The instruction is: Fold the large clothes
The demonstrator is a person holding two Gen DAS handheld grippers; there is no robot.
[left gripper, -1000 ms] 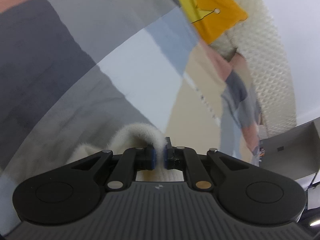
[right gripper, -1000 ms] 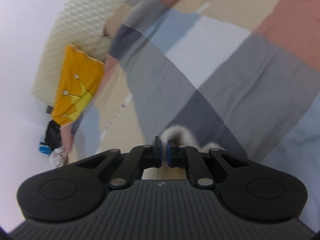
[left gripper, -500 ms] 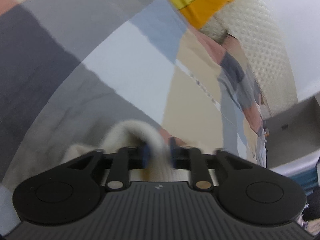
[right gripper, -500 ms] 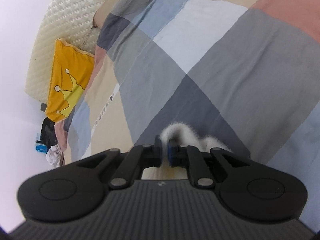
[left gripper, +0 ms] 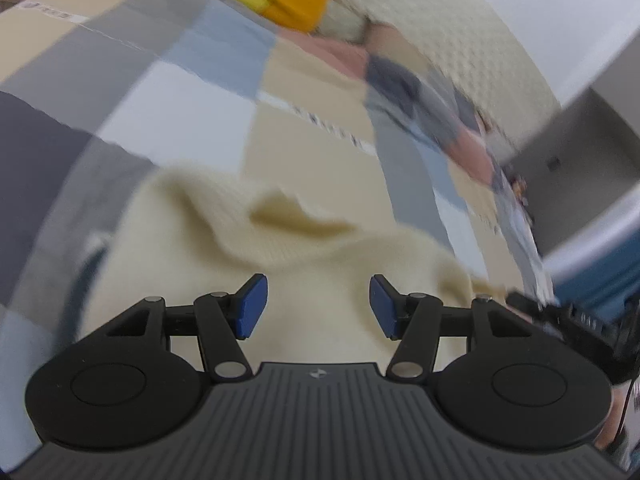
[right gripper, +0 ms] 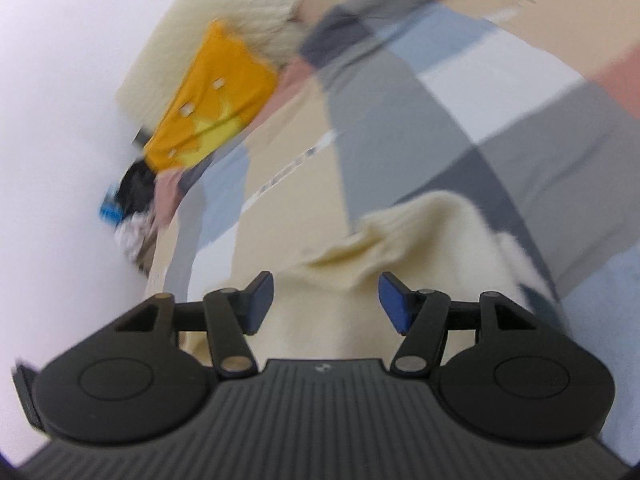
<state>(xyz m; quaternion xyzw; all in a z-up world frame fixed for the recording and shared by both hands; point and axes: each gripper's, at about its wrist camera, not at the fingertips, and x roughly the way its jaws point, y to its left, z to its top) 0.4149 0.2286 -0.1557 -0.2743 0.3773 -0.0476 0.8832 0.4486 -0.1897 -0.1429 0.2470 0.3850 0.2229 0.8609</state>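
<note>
1. The left tool [left gripper: 318, 306] has just been opening; its blue pads [left gripper: 251, 306] stand apart with nothing between them.
2. The right tool [right gripper: 326, 306] has likewise just been opening and grips nothing.
3. Below both lies the cream fluffy knitted garment [left gripper: 304, 240], rumpled on the bed's patchwork cover of grey, blue, beige and pink squares [left gripper: 168, 80].
4. Farther off, a yellow-orange pillow [right gripper: 216, 100] leans against the cream quilted headboard [left gripper: 448, 28].
</note>
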